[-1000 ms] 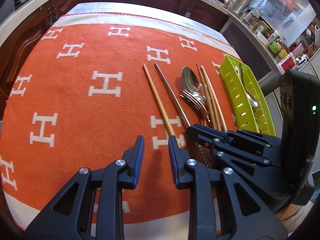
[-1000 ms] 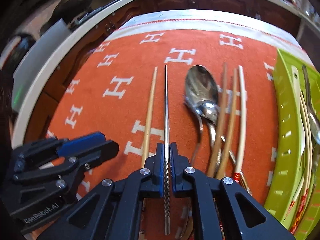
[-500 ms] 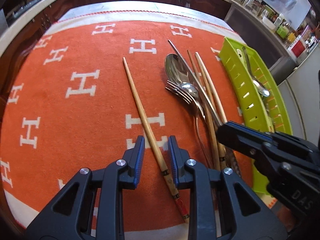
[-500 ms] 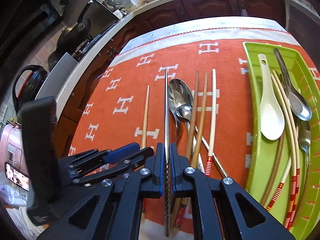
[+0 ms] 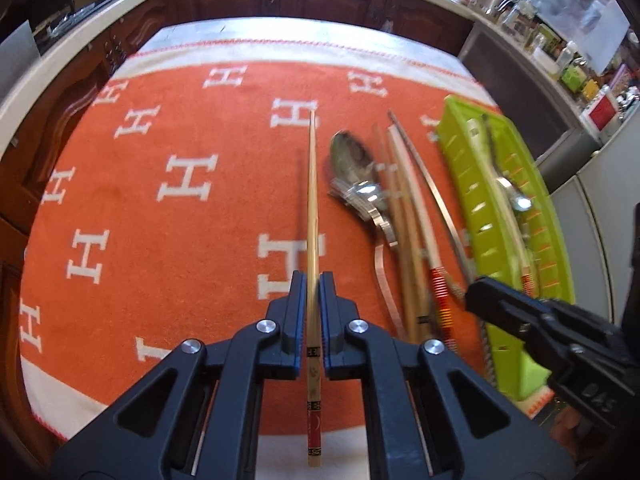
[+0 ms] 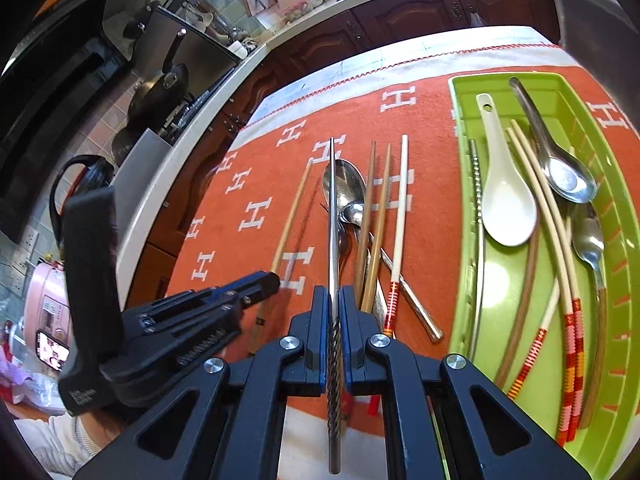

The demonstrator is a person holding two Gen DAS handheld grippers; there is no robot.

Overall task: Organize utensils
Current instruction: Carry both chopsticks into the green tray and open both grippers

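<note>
Chopsticks look light, stiff, slippery: left claw [image 5: 313, 280] pinches the wooden chopstick [image 5: 312, 200] near its painted end; right claw [image 6: 333, 294] clamps the steel chopstick [image 6: 333, 220], beside the green tray [image 6: 460, 240].

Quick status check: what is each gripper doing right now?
Left gripper: shut on the light wooden chopstick.
Right gripper: shut on the twisted-handle metal chopstick.

You have a wooden chopstick [image 5: 312, 200] and a twisted-handle steel chopstick [image 6: 333, 240] gripped; spoons, chopsticks fill the green tray [image 6: 460, 200]
</note>
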